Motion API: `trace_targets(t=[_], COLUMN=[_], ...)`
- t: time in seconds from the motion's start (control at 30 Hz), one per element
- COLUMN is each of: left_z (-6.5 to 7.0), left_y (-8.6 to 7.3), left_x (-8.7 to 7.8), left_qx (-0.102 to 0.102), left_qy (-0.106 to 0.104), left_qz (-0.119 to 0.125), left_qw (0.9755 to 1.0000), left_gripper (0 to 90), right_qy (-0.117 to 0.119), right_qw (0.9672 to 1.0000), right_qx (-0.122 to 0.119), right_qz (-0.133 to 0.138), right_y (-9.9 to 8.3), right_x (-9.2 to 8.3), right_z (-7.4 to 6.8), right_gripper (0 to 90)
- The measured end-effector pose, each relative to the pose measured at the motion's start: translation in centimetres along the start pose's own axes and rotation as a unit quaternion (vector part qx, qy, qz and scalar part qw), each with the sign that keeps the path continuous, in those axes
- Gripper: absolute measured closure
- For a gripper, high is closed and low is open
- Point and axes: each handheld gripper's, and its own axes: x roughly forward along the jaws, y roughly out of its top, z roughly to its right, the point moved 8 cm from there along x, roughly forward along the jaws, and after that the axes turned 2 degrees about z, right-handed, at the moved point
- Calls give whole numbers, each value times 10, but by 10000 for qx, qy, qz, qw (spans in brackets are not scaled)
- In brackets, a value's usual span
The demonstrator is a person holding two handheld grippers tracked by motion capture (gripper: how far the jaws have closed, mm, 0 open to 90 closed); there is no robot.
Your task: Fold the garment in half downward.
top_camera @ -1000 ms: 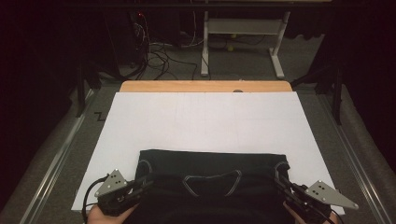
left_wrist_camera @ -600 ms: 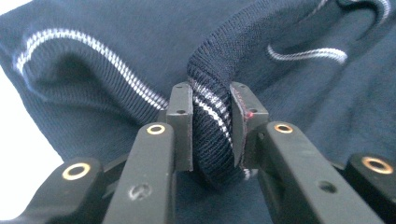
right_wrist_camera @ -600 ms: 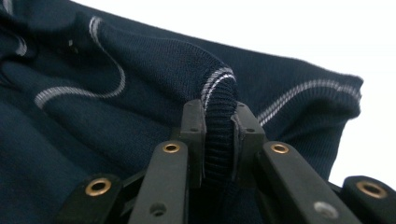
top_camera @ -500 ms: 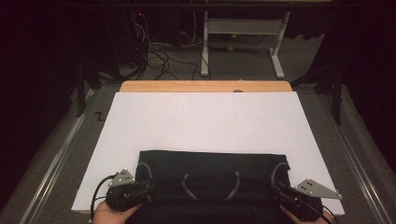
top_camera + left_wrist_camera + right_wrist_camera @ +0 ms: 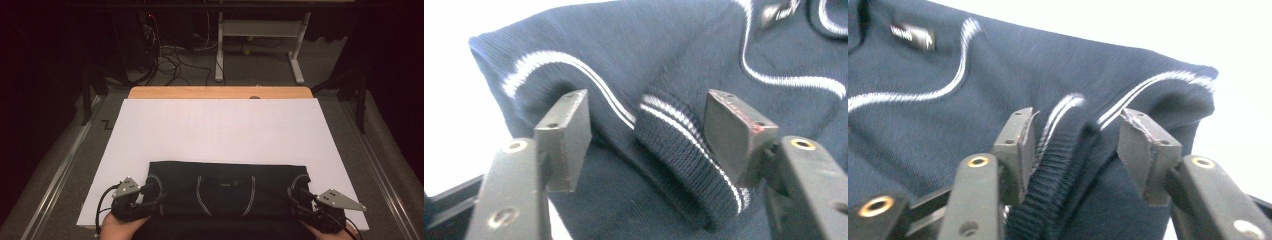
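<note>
Dark knit garment flat on white-covered worktop.
Left tongs and right tongs just spread, ribbed armhole trim loose between each; near hem cut off.

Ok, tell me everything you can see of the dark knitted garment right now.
The dark navy garment looks like a knitted sleeveless top with white double stripes along its neckline and armholes and a small label below the neckline. It lies folded flat at the near edge of the white sheet. Ribbed striped folds stand between the jaws of the left gripper and the right gripper, which have just been opening; gaps show beside the pads.
</note>
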Motion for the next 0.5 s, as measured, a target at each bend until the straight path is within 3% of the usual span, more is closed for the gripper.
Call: trace_targets(t=[0.1, 0.23, 0.4, 0.5], left_z=[-11, -33, -49, -56], left_y=[9, 25, 34, 34], left_x=[-4, 5, 24, 38], left_qx=[-255, -571, -618, -563], left_qy=[56, 167, 363, 594], left_qz=[196, 320, 135, -200], left_qw=[9995, 9977, 9973, 9964], left_gripper=[299, 292, 248, 248], right_qy=[-169, -430, -559, -615], right_qw=[9997, 9986, 9974, 9967], right_qx=[88, 199, 438, 529], right_qz=[158, 217, 107, -56], right_y=[7, 16, 24, 27], right_x=[-2, 5, 23, 39], right_z=[9, 27, 47, 56], right_gripper=[443, 398, 314, 277])
